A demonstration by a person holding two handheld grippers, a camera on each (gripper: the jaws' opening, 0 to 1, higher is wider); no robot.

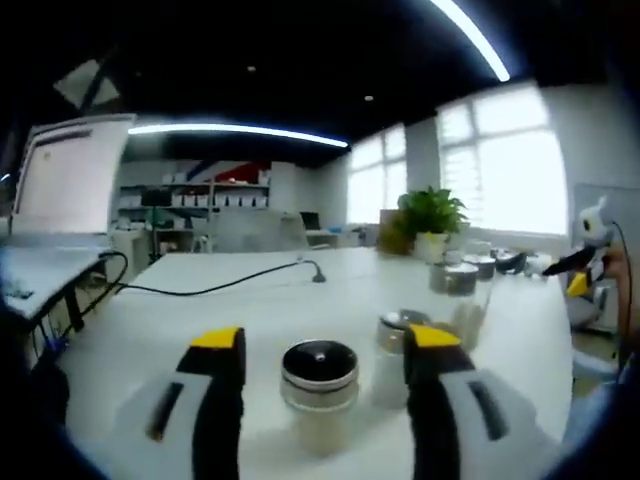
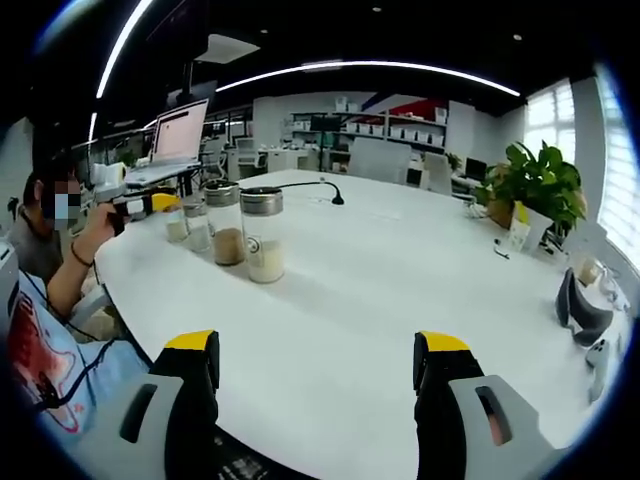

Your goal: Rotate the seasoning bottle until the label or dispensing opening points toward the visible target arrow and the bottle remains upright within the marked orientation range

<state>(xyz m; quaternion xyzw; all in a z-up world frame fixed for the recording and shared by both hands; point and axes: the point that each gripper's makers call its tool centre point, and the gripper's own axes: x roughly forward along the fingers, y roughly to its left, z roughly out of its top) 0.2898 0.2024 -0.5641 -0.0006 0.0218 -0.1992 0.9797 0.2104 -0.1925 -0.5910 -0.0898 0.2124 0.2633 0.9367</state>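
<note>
Open office w/ white table [image 2: 400,270], bright windows [image 1: 510,160], ceiling strip lights [image 2: 370,66], back-wall shelves [image 1: 190,200], potted plant [image 2: 535,180].

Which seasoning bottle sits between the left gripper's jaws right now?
The black-capped bottle with pale contents, centred between the open jaws; the other bottles stand further right and behind.

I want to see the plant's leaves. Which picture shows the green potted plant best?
The right gripper view shows the green potted plant best: it looks bigger there, with separate leaves clear at the white table's far edge. The left gripper view shows the same plant smaller and blurrier, in a pale pot before bright windows.
</note>
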